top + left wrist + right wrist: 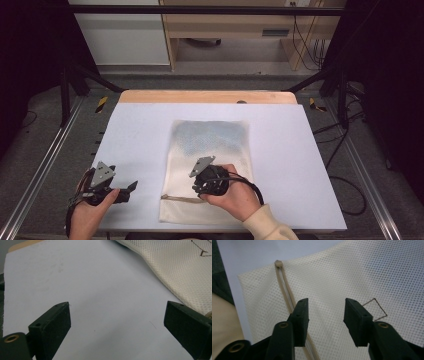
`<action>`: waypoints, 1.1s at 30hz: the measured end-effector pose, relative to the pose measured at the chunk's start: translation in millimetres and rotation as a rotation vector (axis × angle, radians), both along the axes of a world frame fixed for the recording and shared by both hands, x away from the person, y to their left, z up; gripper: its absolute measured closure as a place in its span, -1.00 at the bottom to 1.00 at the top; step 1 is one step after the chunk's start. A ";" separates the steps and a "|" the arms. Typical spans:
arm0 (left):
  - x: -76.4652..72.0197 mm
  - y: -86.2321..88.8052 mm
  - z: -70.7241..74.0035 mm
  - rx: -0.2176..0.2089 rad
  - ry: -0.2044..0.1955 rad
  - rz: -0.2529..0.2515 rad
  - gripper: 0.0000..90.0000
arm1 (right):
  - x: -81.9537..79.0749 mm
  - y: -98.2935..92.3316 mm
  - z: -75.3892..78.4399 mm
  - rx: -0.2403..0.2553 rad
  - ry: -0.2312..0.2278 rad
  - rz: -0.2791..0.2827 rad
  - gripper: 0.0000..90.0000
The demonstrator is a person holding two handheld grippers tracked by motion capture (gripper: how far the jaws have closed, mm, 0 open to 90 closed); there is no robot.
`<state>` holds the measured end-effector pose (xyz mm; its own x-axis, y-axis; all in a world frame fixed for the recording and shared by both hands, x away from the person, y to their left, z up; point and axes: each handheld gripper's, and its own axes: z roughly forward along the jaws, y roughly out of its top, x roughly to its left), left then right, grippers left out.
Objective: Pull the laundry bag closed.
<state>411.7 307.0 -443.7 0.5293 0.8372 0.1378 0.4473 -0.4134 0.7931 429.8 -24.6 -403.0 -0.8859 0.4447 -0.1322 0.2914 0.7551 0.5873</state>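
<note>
A cream mesh bag (210,145) lies flat in the middle of the white table cover (140,135), with something bluish showing through its far half. A beige cord (181,199) runs across its near end. My right gripper (202,187) hovers over that near end, open, with nothing between its jaws. In the right gripper view the gripper (325,307) looks down on the mesh (332,277), its left fingertip (302,312) just above the cord (284,287). My left gripper (131,187) sits left of the bag, wide open (117,315) over bare cover, the bag's edge (175,270) beyond it.
A brown stitched square (377,310) marks the mesh beside the right jaw. The wooden table edge (205,96) shows past the cover's far side. Metal rails (45,165) run along both sides, and cables (345,190) lie on the floor at the right.
</note>
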 end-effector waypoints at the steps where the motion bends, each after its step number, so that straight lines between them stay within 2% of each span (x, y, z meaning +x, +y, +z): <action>1: 0.2 0.5 0.4 -0.004 -0.004 -0.006 -0.81 | 0.5 3.2 1.3 0.001 0.006 0.011 0.31; 4: 0.4 0.7 0.0 -0.008 -0.003 -0.006 -0.79 | 1.4 16.1 5.4 -0.009 0.020 0.061 0.47; 6: 0.6 0.9 -0.8 -0.003 0.003 0.001 -0.79 | 1.9 18.6 5.6 -0.011 0.025 0.068 0.51; 8: -0.1 1.5 -1.4 0.001 0.013 0.004 -0.80 | 4.5 28.9 3.6 -0.029 0.035 0.092 0.59; 12: 0.9 1.2 -2.5 -0.006 0.015 0.016 -0.89 | 6.0 36.0 1.9 -0.025 0.050 0.104 0.63; 15: 3.0 2.3 -3.0 0.000 0.005 0.055 -0.90 | 7.1 45.9 1.1 -0.025 0.059 0.123 0.67; 17: 4.2 4.8 -3.1 -0.011 0.007 0.076 -0.91 | 7.6 50.5 0.7 -0.032 0.062 0.134 0.70; 21: 4.6 7.2 -2.4 -0.030 0.009 0.082 -0.89 | 9.7 56.3 -0.7 -0.039 0.077 0.144 0.73; 29: 5.2 7.3 -2.8 -0.028 0.010 0.078 -0.87 | 13.6 66.8 -4.2 -0.033 0.101 0.165 0.74; 33: 10.6 6.8 -2.7 -0.030 0.013 0.108 -0.82 | 14.0 74.4 -8.8 -0.021 0.122 0.186 0.72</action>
